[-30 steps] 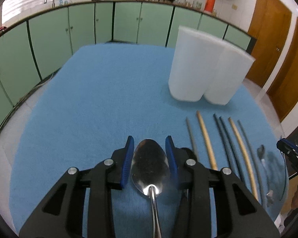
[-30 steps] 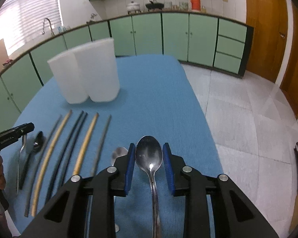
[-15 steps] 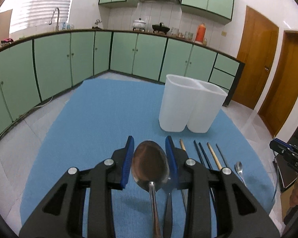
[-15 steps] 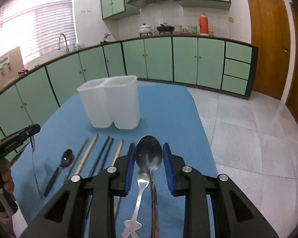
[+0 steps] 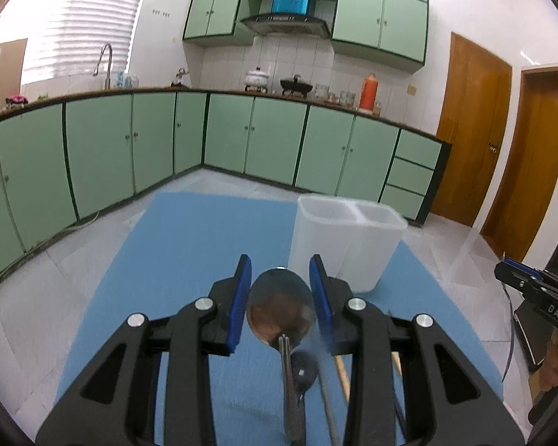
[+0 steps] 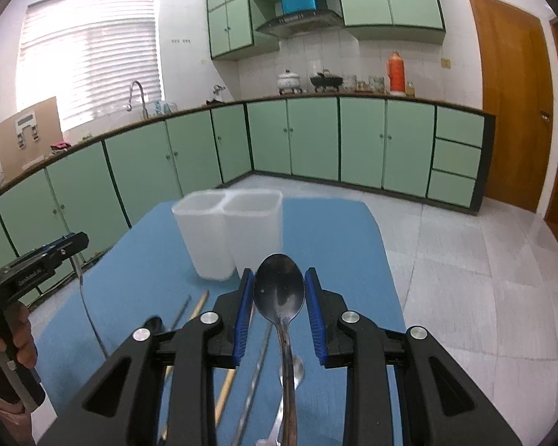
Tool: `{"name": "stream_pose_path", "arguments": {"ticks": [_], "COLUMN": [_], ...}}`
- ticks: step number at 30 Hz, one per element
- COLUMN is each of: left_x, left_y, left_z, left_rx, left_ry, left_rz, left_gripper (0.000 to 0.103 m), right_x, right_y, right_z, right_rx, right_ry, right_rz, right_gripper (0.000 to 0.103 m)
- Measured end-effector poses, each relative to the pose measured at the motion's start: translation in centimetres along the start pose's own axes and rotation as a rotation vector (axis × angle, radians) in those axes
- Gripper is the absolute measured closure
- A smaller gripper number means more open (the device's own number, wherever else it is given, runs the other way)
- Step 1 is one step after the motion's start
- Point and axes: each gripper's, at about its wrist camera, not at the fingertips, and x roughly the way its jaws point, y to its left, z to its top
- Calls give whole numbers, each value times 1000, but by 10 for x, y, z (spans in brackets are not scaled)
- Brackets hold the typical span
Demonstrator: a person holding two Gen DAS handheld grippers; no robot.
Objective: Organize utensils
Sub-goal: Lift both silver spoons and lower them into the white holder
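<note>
My left gripper (image 5: 281, 297) is shut on a metal spoon (image 5: 281, 306), held above the blue table (image 5: 189, 252) with the bowl pointing forward. My right gripper (image 6: 279, 297) is shut on a second metal spoon (image 6: 279, 291), also lifted. A white two-compartment holder (image 5: 348, 238) stands ahead and a little right of the left gripper; in the right wrist view the holder (image 6: 228, 234) stands ahead and left. Chopsticks (image 6: 199, 306) and a dark spoon (image 5: 304, 373) lie on the cloth below the grippers.
Another spoon (image 6: 295, 369) lies on the cloth under the right gripper. The table edge drops to a tiled floor (image 6: 465, 260) on the right. Green cabinets (image 5: 93, 148) line the far walls. The right gripper's body shows at the left view's right edge (image 5: 539, 297).
Both grippers have risen and tilted up with their spoons. The holder and the utensils on the cloth now sit lower and farther below in both views.
</note>
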Motion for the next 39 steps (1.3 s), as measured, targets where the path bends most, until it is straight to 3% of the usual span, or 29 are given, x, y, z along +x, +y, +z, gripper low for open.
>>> {"name": "stream_pose_path", "arguments": {"ticks": [12,16,20,27,34,39], "left_x": [6,23,54,113,154,162], "left_y": [-34,-48,-58,-65,-65,-60], "left_z": [91,120,136,143,128,112], "left_rx": [24,27,14,3,16,40], "left_ry": [-186,-240,-280,-301,-243,-216], "left_rz": [-64,-72,-58,-44,-33,-28], "left_gripper": [72,72,72,72,72,72], "right_x": [17,39,68,125,166,183], "right_y": [7,11,7,8,0,0], "right_z": [86,117,135,145,132,115], "right_rx": [36,53,123,140,172,167], "right_ry": [-177,-255,-295,-324,-270,-220], "right_rz": [92,104,172,171,167,146], "right_gripper": [75,75,75,75,75,75]}}
